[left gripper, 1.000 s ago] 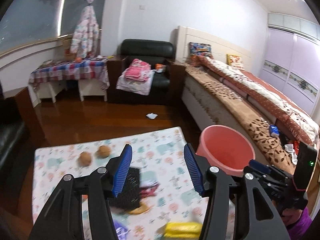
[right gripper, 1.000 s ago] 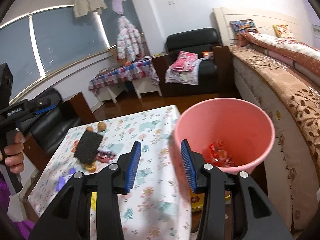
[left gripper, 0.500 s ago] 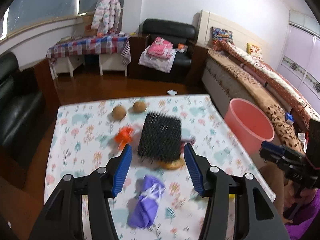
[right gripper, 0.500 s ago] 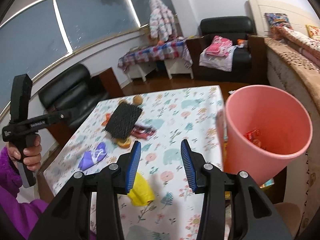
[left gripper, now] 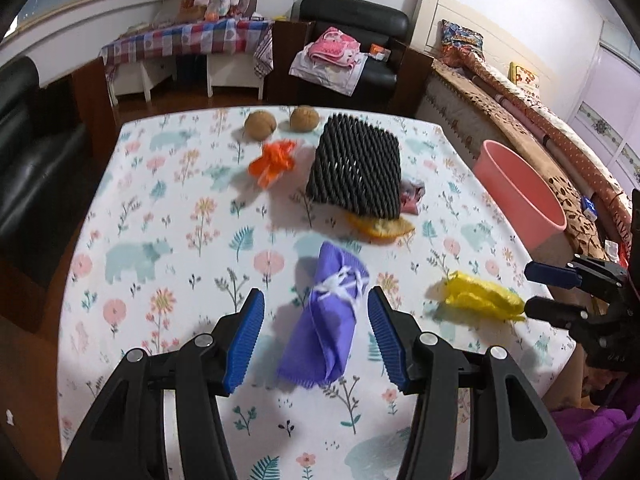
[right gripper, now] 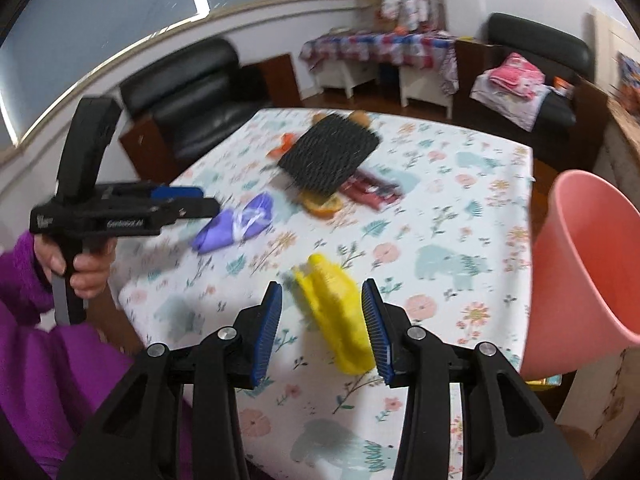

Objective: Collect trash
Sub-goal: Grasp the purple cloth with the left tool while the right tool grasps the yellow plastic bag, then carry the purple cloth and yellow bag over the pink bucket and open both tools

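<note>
A purple bag (left gripper: 328, 312) lies on the floral tablecloth (left gripper: 160, 216), between the jaws of my open left gripper (left gripper: 316, 312). It also shows in the right wrist view (right gripper: 236, 224). A yellow bag (right gripper: 336, 312) lies between the jaws of my open right gripper (right gripper: 322, 308); in the left wrist view it (left gripper: 480, 300) lies by that gripper (left gripper: 552, 292). The pink bucket (right gripper: 584, 264) stands off the table's right edge, also in the left wrist view (left gripper: 520, 196). Further back lie a black foam net (left gripper: 356, 172), orange peel (left gripper: 380, 226), an orange wrapper (left gripper: 274, 162) and a red wrapper (right gripper: 372, 190).
Two walnuts (left gripper: 280, 122) sit near the table's far edge. A black sofa (right gripper: 188, 92) stands left of the table, an armchair with clothes (left gripper: 348, 48) behind it, a bed (left gripper: 540, 120) to the right.
Both grippers have swung down toward the table. The left now straddles the purple bag and the right has turned from the bucket to straddle the yellow bag.
</note>
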